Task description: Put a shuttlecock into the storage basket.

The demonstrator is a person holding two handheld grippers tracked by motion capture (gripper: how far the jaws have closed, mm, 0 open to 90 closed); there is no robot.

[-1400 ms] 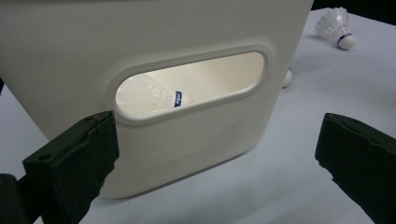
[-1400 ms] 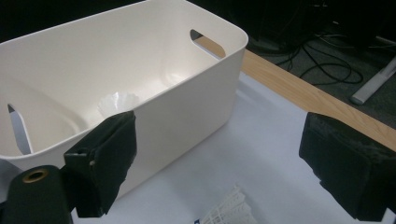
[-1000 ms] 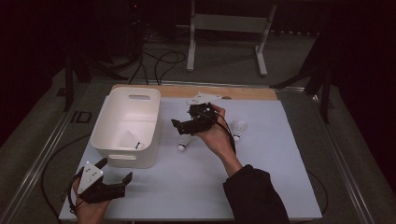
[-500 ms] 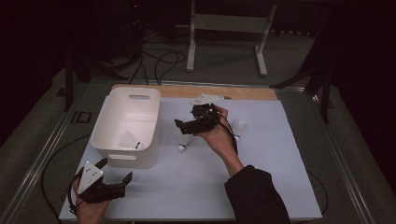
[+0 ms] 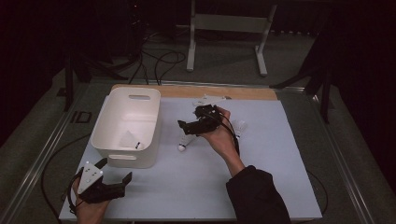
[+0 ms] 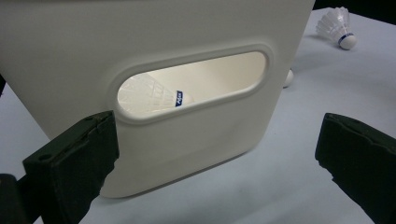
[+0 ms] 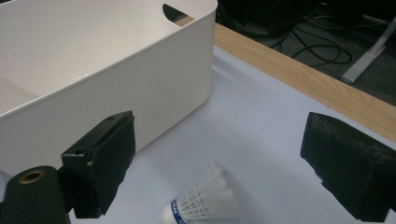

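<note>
A: What is the right gripper (image 5: 187, 128) doing?
B: It is hovering with jaws apart over a shuttlecock (image 5: 183, 146) lying just beside the white bin (image 5: 149, 140).
A: And the left gripper (image 5: 122, 183)?
B: It is resting near the table's (image 5: 280, 168) front edge, jaws apart.

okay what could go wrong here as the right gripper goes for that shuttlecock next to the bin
The right gripper is open above the shuttlecock, which lies on its side; its fingers might crush the feathers or nudge it away. The white bin stands close on one side, so a finger could bump its wall.
</note>
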